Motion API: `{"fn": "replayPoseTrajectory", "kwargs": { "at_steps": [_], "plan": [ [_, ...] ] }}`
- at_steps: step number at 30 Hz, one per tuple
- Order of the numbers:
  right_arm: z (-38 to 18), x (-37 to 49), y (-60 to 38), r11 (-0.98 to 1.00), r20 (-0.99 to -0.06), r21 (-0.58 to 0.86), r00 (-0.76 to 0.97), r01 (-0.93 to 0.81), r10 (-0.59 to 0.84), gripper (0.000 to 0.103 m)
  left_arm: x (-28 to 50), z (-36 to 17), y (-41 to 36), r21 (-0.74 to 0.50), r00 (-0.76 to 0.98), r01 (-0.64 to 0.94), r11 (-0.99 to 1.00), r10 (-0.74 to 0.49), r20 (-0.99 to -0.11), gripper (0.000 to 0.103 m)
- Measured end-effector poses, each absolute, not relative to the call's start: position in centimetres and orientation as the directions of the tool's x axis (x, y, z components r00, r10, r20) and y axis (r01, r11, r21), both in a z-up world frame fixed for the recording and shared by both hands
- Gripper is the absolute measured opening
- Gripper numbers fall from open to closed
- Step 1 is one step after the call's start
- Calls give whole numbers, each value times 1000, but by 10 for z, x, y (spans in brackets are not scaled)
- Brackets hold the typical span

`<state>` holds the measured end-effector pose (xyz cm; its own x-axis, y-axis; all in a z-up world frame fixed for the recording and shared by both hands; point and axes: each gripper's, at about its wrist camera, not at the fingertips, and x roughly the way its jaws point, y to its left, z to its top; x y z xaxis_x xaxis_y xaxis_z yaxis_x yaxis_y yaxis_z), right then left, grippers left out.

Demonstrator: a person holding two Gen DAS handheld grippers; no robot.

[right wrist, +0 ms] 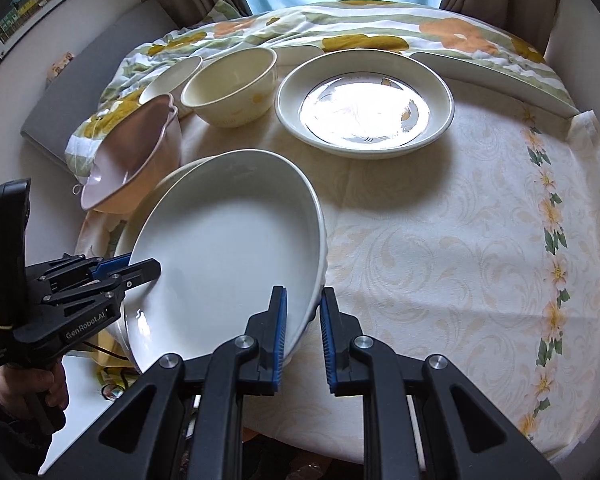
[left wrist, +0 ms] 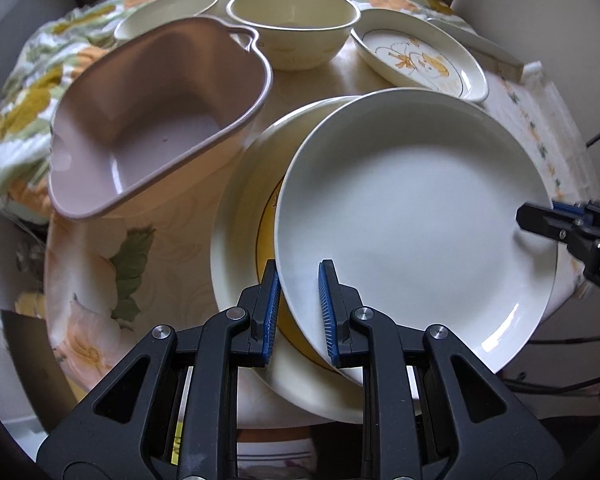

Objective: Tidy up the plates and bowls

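A plain white plate point(left wrist: 416, 216) is held tilted over a larger cream plate with a yellow ring point(left wrist: 244, 240). My left gripper point(left wrist: 300, 304) is shut on the white plate's near rim. My right gripper point(right wrist: 303, 336) straddles the opposite rim point(right wrist: 228, 240), with a small gap at the right pad; it also shows at the right edge of the left wrist view point(left wrist: 540, 220). A pink heart-shaped bowl point(left wrist: 156, 120) leans at the left. A cream bowl point(left wrist: 296, 24) and a patterned plate point(left wrist: 420, 56) stand at the back.
A small cream bowl point(left wrist: 164, 12) sits at the back left on a floral blanket point(left wrist: 28, 92). A long white dish point(right wrist: 492, 76) lies at the back right. The floral tablecloth point(right wrist: 460, 240) stretches to the right. The left gripper shows in the right wrist view point(right wrist: 140, 272).
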<state>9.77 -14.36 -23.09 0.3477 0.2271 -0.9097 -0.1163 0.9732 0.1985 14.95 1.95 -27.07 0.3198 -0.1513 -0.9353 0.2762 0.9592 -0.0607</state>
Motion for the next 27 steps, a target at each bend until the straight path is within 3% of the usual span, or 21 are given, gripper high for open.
{"fn": "replayPoseTrajectory", "kwargs": {
  "at_steps": [12, 27],
  "plan": [
    [-237, 95, -124, 989, -929, 64, 354, -136, 109, 15, 137, -266, -1, 197, 434, 323, 926, 40, -900, 17],
    [-242, 96, -103, 978, -935, -87, 354, -191, -14, 15, 130, -268, -11, 318, 466, 314, 895, 147, -873, 17]
  ]
}}
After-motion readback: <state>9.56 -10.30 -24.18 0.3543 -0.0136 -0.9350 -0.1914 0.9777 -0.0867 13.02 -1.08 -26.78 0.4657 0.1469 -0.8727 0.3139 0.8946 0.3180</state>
